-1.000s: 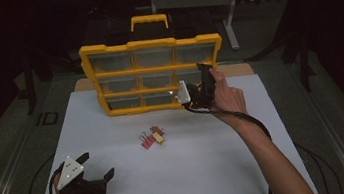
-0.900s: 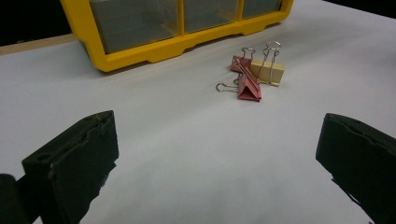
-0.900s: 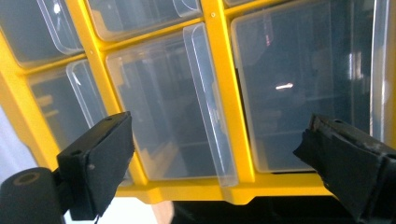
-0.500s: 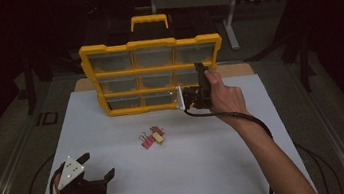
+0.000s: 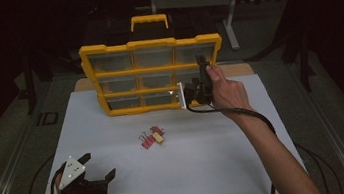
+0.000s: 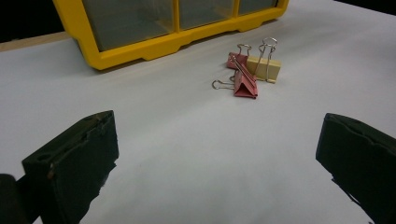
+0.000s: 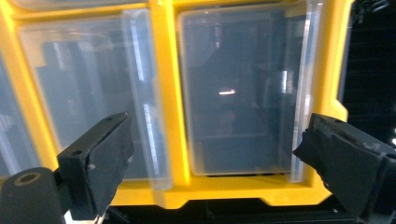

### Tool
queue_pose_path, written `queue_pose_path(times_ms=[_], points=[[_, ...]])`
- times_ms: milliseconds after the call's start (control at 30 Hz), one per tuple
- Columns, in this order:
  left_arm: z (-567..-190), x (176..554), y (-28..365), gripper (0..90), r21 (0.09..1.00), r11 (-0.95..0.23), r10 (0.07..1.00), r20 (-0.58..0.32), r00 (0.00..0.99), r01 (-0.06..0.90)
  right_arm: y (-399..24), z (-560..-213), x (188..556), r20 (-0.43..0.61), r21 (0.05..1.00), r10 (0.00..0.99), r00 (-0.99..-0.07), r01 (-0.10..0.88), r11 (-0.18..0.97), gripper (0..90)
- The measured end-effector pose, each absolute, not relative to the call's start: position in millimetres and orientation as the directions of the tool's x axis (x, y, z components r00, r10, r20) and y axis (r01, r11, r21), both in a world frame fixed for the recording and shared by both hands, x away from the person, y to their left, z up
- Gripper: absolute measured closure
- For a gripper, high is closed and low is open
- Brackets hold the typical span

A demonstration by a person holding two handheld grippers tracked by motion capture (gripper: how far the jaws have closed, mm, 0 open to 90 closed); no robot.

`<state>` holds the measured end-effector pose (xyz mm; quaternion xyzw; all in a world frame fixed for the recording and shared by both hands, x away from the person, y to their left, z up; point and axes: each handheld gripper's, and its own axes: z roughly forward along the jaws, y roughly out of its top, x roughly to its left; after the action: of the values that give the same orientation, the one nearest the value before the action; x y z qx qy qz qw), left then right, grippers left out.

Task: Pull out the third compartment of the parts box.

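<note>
A yellow organizer case (image 5: 153, 74) with clear drawers stands upright at the far side of the white table (image 5: 210, 172), its handle (image 5: 149, 22) on top. The right gripper (image 5: 190, 93) is held up against the case's lower right corner, just in front of the bottom right drawer (image 5: 191, 76). Its jaws stand wide apart and hold nothing. In the right gripper view the jaws frame that clear drawer (image 7: 240, 93), one to each side, with the yellow frame of the case running between it and the neighbouring drawer (image 7: 84, 98). Whether the jaws touch the drawer front cannot be told. The person's right hand (image 5: 227, 89) grips the tool from the right, and its cable trails along the forearm.

The left gripper (image 5: 99, 168) rests low on the near left part of the table, the grey three-cornered plate on top. Its jaws are spread wide and empty, well apart from the case. In the left gripper view it (image 6: 219, 154) points toward three binder clips lying close together in the middle of the table: two pink binder clips (image 6: 243, 80) and a cream binder clip (image 6: 265, 67), the cream one touching a pink one. In the high view the clips (image 5: 151, 137) lie between the case and the left gripper, nearer the case.
</note>
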<state>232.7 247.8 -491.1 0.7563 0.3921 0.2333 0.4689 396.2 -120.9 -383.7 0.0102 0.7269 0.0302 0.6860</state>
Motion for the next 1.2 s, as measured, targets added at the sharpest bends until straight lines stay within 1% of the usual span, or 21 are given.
queue_pose_path(times_ms=[300, 500, 667, 733, 867, 900, 933, 1033, 1133, 1200], points=[[-492, 233, 247, 0.1, 0.891, -0.253, 0.811, -0.017, 0.585, 0.376, -122, -370, 401, -0.999, 0.041, 0.041, -0.007, -0.024, 0.999, 8.7], [-492, 233, 247, 0.1, 0.891, -0.254, 0.81, -0.017, 0.586, 0.377, -123, -361, 405, -0.999, 0.047, 0.047, 0.013, -0.027, 0.999, 8.8], [-492, 233, 246, 0.1, 0.889, -0.258, 0.808, -0.017, 0.589, 0.379, -124, -354, 412, -0.999, 0.039, 0.039, 0.033, -0.011, 0.999, 9.3], [-492, 233, 246, 0.1, 0.888, -0.26, 0.807, -0.016, 0.59, 0.379, -125, -350, 415, -0.998, 0.047, 0.048, 0.048, -0.006, 0.999, 13.4], [-492, 233, 246, 0.1, 0.888, -0.259, 0.808, -0.016, 0.59, 0.38, -127, -348, 419, -0.997, 0.051, 0.051, 0.06, 0.009, 0.999, 16.4], [-492, 233, 246, 0.1, 0.888, -0.26, 0.808, -0.015, 0.59, 0.38, -128, -347, 420, -0.997, 0.054, 0.053, 0.064, 0.012, 0.998, 18.6], [-492, 233, 246, 0.1, 0.888, -0.26, 0.807, -0.016, 0.59, 0.38, -128, -347, 421, -0.996, 0.05, 0.049, 0.069, 0.01, 0.999, 23.1], [-493, 233, 245, 0.1, 0.887, -0.262, 0.807, -0.015, 0.591, 0.38, -130, -346, 422, -0.995, 0.038, 0.037, 0.091, 0.008, 0.999, 32.7], [-493, 233, 245, 0.1, 0.886, -0.265, 0.806, -0.014, 0.592, 0.38, -131, -346, 424, -0.993, 0.032, 0.03, 0.112, 0.013, 0.999, 38.5], [-493, 233, 245, 0.1, 0.886, -0.265, 0.806, -0.013, 0.592, 0.38, -132, -346, 425, -0.993, 0.029, 0.027, 0.115, 0.014, 0.999, 39.2]])
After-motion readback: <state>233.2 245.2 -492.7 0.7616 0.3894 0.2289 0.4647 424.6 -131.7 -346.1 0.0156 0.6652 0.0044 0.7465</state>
